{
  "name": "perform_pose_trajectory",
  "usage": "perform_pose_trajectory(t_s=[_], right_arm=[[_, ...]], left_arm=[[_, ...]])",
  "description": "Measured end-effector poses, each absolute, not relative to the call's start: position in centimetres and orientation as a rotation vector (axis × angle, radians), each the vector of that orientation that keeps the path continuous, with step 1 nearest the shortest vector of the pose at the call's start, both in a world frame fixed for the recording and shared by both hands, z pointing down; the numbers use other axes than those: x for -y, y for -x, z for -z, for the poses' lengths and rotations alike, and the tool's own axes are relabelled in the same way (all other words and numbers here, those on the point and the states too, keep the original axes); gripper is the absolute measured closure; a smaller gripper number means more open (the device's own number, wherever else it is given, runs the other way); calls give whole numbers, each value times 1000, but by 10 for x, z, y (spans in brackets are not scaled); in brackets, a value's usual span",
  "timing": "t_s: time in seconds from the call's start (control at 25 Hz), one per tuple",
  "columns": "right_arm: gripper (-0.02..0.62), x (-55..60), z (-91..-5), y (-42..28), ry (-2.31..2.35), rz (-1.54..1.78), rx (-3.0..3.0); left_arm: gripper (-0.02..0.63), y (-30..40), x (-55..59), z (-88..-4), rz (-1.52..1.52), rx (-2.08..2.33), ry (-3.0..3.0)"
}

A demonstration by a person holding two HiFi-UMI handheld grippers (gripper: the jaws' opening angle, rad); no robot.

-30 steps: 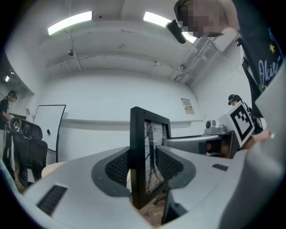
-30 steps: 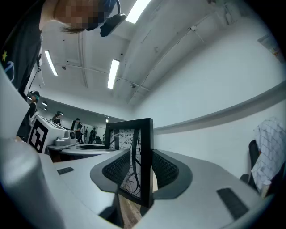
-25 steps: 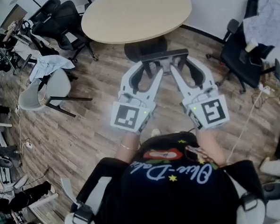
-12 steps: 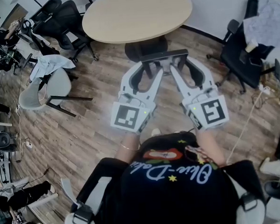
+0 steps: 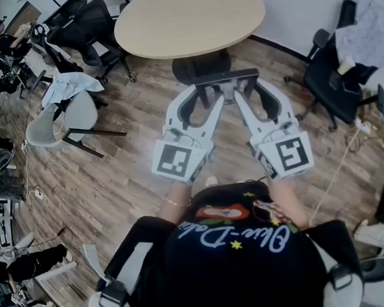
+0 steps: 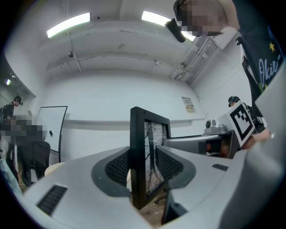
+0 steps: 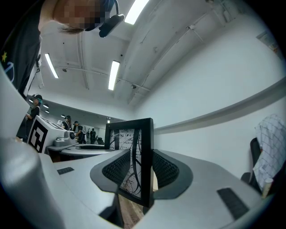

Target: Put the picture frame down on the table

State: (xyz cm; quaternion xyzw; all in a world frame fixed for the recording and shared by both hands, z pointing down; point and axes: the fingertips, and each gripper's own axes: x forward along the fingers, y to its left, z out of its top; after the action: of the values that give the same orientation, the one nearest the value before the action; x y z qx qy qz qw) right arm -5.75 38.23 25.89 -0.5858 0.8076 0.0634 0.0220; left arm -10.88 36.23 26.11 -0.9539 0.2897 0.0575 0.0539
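Gripping the picture frame (image 5: 226, 77) from both ends, the left gripper (image 5: 205, 95) and the right gripper (image 5: 250, 93) each have their jaws closed on one upright side bar of it. The dark ribbed pads (image 6: 118, 167) press the black moulding from front and back. The frame stands upright and spans from one pair of tips to the other; from the head view it shows edge-on, as a dark bar. Its print of dark branches shows in both gripper views.

The round wooden table (image 5: 190, 20) lies ahead of the tips, and the frame is held short of its near edge, not resting on it, with the plank floor (image 5: 132, 127) below. Office chairs stand outward of each gripper — a grey chair (image 5: 60, 122) beyond the left one, a black chair (image 5: 327, 76) beyond the right.
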Motion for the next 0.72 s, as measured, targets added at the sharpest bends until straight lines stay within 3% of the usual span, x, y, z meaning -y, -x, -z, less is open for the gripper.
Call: perform_pose_trajectory(t_s=[0.72], right_arm=[[454, -413, -269, 2, 1776, -125, -2492]], left_arm=[[453, 54, -393, -271, -110, -896, 2893]])
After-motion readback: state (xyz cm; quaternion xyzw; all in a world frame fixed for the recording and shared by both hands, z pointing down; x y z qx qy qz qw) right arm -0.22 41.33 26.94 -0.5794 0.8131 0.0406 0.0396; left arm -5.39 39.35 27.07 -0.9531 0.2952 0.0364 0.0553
